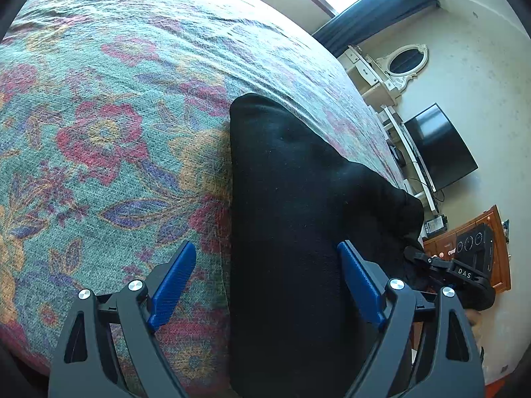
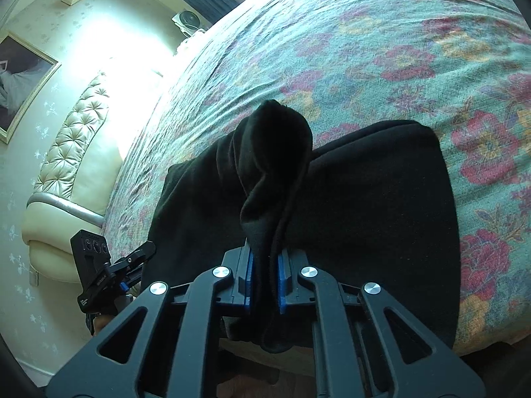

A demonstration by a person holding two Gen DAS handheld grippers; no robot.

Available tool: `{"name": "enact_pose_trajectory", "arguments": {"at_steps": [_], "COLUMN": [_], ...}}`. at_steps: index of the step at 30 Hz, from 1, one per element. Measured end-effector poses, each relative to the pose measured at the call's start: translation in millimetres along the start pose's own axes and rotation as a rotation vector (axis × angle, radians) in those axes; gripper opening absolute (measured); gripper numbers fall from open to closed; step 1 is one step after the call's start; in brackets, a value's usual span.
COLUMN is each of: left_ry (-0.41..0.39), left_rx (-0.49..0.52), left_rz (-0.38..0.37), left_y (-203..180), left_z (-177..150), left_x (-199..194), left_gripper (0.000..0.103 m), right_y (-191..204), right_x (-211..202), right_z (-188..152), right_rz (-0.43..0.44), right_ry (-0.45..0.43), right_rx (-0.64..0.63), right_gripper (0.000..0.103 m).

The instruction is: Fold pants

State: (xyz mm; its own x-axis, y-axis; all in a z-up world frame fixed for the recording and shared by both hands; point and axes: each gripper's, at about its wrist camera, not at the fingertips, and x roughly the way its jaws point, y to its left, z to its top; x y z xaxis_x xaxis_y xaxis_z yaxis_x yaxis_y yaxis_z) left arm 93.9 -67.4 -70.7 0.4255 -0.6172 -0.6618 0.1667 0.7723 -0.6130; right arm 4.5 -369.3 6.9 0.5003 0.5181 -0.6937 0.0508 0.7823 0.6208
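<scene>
The black pants (image 2: 365, 199) lie at the bed's (image 2: 365, 49) near edge. Right tool (image 2: 265, 278) is pinched on a bunched fold, left tool (image 1: 265, 285) gaping over the fabric. That pinch looks thin, maybe one layer, so lifting could slip or drag everything crooked.

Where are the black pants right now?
The black fabric pants lie on the floral bedspread near the bed's edge, one bunched end pinched in the right gripper; in the left wrist view they lie between the left gripper's open jaws.
</scene>
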Motion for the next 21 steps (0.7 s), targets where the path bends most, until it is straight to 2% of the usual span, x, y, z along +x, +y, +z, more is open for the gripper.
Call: {"name": "enact_pose_trajectory", "arguments": {"at_steps": [9, 16, 21], "left_ry": [0.056, 0.067, 0.066], "left_rx": [0.077, 0.071, 0.063], "left_rz": [-0.013, -0.003, -0.009], "left_y": [-20, -17, -14], "left_z": [-11, -11, -10], "left_x": [17, 24, 22], "left_gripper": [0.085, 0.085, 0.085], "right_y": [-40, -62, -66], "right_x": [-27, -24, -38], "right_z": [-1, -1, 3], "right_rz": [-0.074, -0.028, -0.054], "right_ry": [-0.024, -0.017, -0.052], "right_rx": [0.042, 0.101, 0.098], "right_gripper": [0.009, 0.009, 0.007]}}
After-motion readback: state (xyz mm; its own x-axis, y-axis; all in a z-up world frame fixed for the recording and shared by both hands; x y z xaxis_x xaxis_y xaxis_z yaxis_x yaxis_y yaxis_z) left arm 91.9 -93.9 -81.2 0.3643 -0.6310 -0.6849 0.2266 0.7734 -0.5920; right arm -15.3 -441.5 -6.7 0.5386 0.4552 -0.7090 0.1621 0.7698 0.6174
